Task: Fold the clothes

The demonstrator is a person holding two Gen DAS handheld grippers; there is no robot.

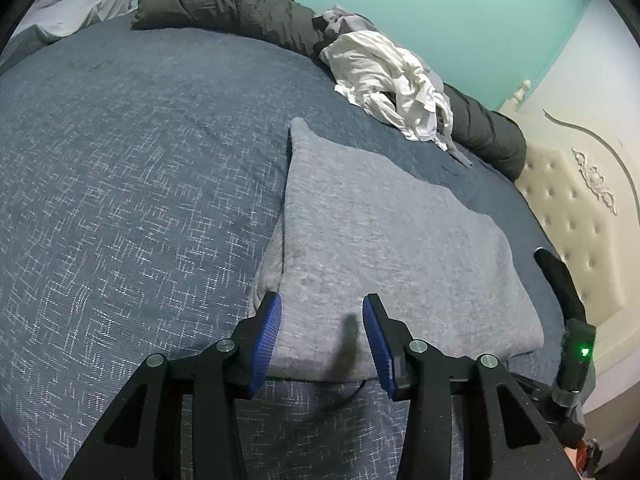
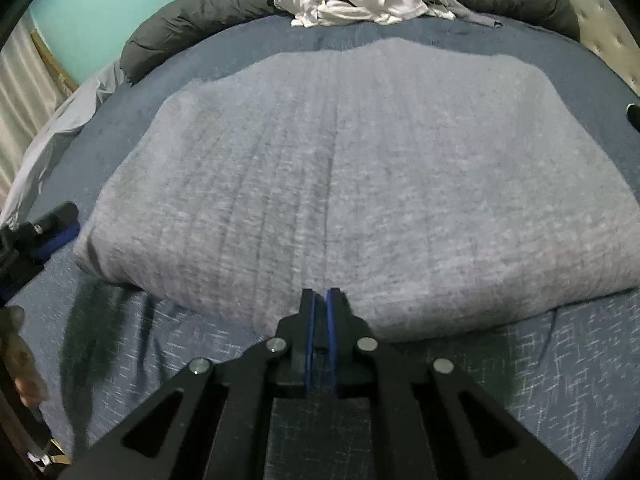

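Left gripper [image 1: 322,312]: jaws parted about halfway, nothing pinched between them; the 2 blue ribbed pads [image 1: 267,344] hang over the near edge of the grey garment [image 1: 384,248], whether they touch it I cannot tell.
Right gripper [image 2: 321,300]: jaws closed, the 2 blue pads almost meeting with only a thin slit left; no cloth shows between them; the tips sit at the garment's near folded edge.
Grey garment: folded into a thick, roughly rectangular pad, soft fuzzy knit with faint lengthwise ribs and one darker line down the middle; near edge rounded and bulky; it lies flat on the bed toward the headboard side, well clear of the far edge.
Bedspread [image 1: 120,184]: blue-grey woven cover with a pale crosshatch pattern, slightly creased just in front of the garment.
White clothes [image 1: 384,80]: crumpled heap of thin, wrinkled fabric at the bed's far edge, resting partly on the dark roll.
Dark roll [image 1: 224,4]: long charcoal quilted bundle, puffy, lying along the far edge against the turquoise wall [image 1: 440,0].
Headboard [image 1: 576,216]: cream, button-tufted padding with a carved ornament, beside the garment's side of the bed.
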